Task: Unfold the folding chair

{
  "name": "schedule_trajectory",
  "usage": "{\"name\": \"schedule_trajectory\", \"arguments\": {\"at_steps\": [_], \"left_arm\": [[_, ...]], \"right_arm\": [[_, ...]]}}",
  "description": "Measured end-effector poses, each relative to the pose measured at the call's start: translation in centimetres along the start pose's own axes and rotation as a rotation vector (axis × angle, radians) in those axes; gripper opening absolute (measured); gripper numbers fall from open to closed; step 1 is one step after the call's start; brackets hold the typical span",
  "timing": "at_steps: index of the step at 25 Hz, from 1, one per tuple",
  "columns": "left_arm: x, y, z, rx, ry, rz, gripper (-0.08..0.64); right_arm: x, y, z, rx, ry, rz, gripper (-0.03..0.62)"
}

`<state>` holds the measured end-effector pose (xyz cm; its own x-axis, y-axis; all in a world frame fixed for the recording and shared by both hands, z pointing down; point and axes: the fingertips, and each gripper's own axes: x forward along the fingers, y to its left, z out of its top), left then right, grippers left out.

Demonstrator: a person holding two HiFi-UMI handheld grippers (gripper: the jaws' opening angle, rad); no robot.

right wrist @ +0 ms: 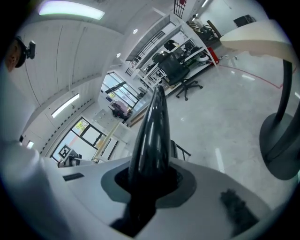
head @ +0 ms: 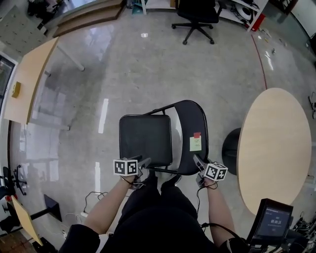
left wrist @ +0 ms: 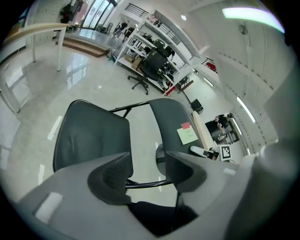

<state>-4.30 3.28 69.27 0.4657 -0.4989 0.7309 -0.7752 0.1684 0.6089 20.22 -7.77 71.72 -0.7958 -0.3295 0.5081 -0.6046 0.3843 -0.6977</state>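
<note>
The black folding chair stands unfolded on the floor in front of me, its seat [head: 145, 138] to the left and its backrest [head: 192, 128] to the right. A green sticky note [head: 195, 144] and a red one [head: 197, 134] are stuck on the backrest. My left gripper [head: 144, 163] hovers at the seat's near edge, open. In the left gripper view a thin black frame tube [left wrist: 145, 184] crosses behind the gap of that gripper [left wrist: 147, 166], untouched by the pads. My right gripper [head: 198, 162] is shut on the backrest's near edge [right wrist: 152, 131], which rises from between the jaws of the right gripper [right wrist: 150, 180].
A round wooden table [head: 274, 148] with a black base [head: 230, 148] stands close on the right. A rectangular table [head: 29, 79] is at the far left and a black office chair [head: 197, 15] at the back. Cables [head: 94, 200] lie on the floor near my legs.
</note>
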Motion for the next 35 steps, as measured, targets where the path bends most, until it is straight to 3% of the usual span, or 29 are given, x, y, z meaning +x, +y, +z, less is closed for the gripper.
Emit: {"name": "schedule_trajectory", "arguments": {"at_steps": [5,14,24,35], "left_arm": [[-1.0,-1.8,1.4,-0.032,-0.055,-0.033,0.233],[-2.2,-2.8,-0.5,-0.105,-0.080,-0.050,0.230],[-3.9,-1.0,-1.1,-0.168,-0.139,0.000,0.215],[-4.0,-3.8,-1.3,-0.097,-0.121,-0.052,0.215]], "right_arm": [[1.6,2.5,-1.0,-0.001,0.046,-0.052,0.069],[6.8,10.1,-4.2,-0.087,0.180,-0.099,0.080],[9.1,11.6,-6.1,-0.146,0.315,-0.139,0.089],[8.6,12.9,-5.8,-0.199,0.386,-0.090,0.097]]}}
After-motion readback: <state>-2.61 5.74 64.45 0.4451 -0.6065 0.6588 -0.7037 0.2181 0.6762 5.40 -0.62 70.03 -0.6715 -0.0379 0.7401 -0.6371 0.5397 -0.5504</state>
